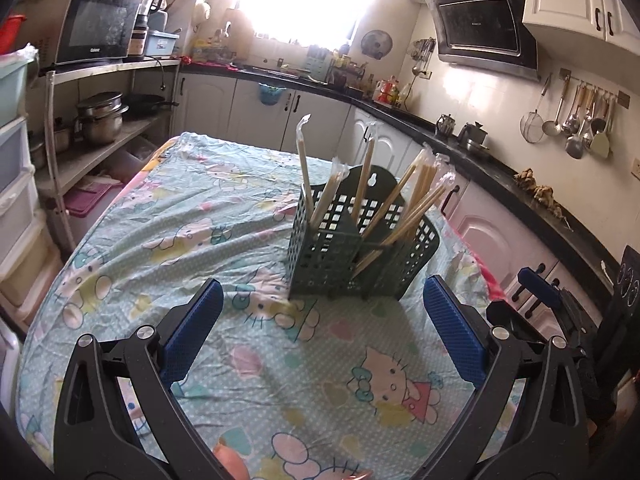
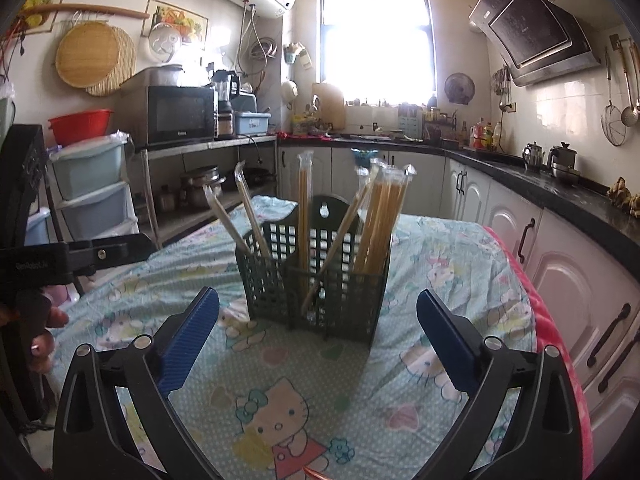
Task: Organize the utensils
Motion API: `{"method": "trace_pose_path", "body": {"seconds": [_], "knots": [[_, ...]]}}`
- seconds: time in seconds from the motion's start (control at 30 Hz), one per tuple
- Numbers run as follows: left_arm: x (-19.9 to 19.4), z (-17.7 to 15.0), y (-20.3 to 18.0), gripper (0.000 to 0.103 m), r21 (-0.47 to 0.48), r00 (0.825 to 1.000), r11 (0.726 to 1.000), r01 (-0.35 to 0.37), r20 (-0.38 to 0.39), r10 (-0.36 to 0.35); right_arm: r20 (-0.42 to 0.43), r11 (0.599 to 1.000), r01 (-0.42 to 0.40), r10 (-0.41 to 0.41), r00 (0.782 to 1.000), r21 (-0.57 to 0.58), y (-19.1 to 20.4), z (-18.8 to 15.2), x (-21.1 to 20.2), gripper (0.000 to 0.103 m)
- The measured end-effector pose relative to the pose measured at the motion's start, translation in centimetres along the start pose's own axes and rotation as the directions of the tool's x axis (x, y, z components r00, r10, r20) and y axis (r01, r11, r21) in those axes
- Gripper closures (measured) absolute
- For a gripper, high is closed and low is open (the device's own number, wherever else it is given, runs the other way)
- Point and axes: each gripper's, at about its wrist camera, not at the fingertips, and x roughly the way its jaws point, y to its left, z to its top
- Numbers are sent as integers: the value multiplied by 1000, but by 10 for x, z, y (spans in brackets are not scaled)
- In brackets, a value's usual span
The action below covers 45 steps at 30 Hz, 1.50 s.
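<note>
Your left gripper (image 1: 322, 304) and right gripper (image 2: 318, 306): jaws spread, empty. Dark green perforated plastic basket (image 1: 344, 252) w/ plastic-wrapped wooden chopsticks (image 2: 380, 220) stands ahead.

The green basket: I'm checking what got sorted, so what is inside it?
The green basket holds wrapped chopsticks standing upright or leaning in its compartments. Their lower ends are mostly hidden behind the perforated walls, so anything lying at the bottom cannot be seen.

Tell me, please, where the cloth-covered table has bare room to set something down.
Free: the cloth between both open tools and the green basket, plus the stretch to its left. Crowded: the basket itself, full of wrapped chopsticks.
</note>
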Motion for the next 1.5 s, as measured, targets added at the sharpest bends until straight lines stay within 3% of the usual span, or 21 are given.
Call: {"method": "trace_pose_path", "body": {"seconds": [0.33, 0.8, 1.5], "knots": [[-5, -21, -7, 11, 57, 997, 998, -34, 65, 30, 9, 999, 47, -48, 999, 20, -7, -32, 1, 7], [-16, -33, -17, 11, 88, 983, 995, -37, 181, 21, 161, 992, 107, -117, 980, 67, -15, -40, -19, 7], [-20, -39, -17, 11, 89, 977, 995, -51, 210, 31, 198, 988, 135, -149, 969, 80, -14, -47, -28, 7]]}}
